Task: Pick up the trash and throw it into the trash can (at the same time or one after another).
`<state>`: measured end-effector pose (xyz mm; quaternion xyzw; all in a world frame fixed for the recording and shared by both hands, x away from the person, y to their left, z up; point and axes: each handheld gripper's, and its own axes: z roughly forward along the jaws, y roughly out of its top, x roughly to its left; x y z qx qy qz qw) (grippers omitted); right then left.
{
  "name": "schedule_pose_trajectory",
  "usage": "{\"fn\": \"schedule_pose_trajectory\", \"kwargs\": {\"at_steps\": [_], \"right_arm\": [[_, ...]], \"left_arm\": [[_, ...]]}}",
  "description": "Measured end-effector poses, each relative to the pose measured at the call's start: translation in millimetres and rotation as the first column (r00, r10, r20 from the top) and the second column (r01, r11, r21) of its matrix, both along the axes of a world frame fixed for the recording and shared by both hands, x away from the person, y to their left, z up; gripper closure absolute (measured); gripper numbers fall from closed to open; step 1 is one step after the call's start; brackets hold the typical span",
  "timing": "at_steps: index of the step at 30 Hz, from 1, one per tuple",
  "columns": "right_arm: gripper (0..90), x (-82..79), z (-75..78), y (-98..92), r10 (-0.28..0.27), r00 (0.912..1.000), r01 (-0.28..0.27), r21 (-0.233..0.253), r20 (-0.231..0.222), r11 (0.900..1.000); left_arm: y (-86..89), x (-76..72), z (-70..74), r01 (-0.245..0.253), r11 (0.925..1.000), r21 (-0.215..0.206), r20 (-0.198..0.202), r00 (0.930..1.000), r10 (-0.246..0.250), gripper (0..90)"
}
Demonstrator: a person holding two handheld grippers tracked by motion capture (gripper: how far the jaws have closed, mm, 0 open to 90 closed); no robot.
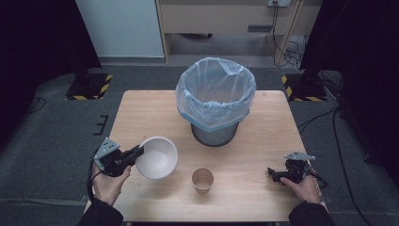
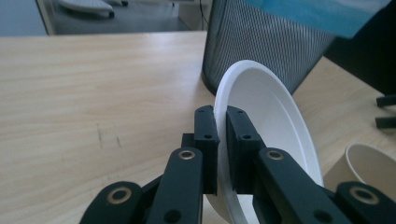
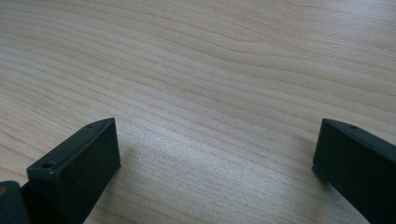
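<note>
A white bowl (image 1: 158,157) is tilted above the left front of the wooden table (image 1: 141,113). My left gripper (image 1: 139,151) is shut on its rim; in the left gripper view the jaws pinch the bowl (image 2: 266,107) edge at the left gripper (image 2: 221,116). A brown paper cup (image 1: 203,181) stands upright near the front middle, also the cup (image 2: 369,163) at the right of that view. A black mesh bin (image 1: 215,101) with a pale blue liner stands at the table's centre back. My right gripper (image 1: 272,173) rests at the front right, open, with bare wood between its jaws (image 3: 215,154).
The bin's mesh wall (image 2: 261,42) rises just beyond the bowl. Dark curtains flank the table on both sides. Cables lie on the floor to the right (image 1: 339,141).
</note>
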<state>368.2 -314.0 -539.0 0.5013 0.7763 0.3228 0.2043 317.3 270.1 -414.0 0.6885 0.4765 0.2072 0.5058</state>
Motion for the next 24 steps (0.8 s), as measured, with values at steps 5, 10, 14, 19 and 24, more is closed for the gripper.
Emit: {"fn": "schedule_pose_trajectory", "kwargs": {"at_steps": [5,10,14,19,24], "right_arm": [[0.8,0.0,0.0,0.0,0.0,1.0,0.0,0.0,0.0,1.0],[0.8,-0.1,0.0,0.1,0.0,1.0,0.0,0.001,-0.001,1.0],[0.8,0.0,0.0,0.0,0.0,1.0,0.0,0.0,0.0,1.0],[0.8,0.0,0.0,0.0,0.0,1.0,0.0,0.0,0.0,1.0],[0.8,0.0,0.0,0.0,0.0,1.0,0.0,0.0,0.0,1.0]], "left_arm": [[6.3,-1.2,9.7,-0.02,0.9997,-0.016,0.037,0.9991,0.021,83.6],[10.9,-1.0,24.5,-0.038,0.999,-0.023,0.089,0.9952,0.039,83.6],[11.2,0.5,39.5,-0.046,0.9986,-0.028,0.138,0.9892,0.049,83.6],[11.9,3.1,54.7,-0.055,0.9977,-0.04,0.185,0.9808,0.062,83.6],[14.0,6.2,67.2,-0.067,0.9962,-0.057,0.219,0.9726,0.078,83.6]]}}
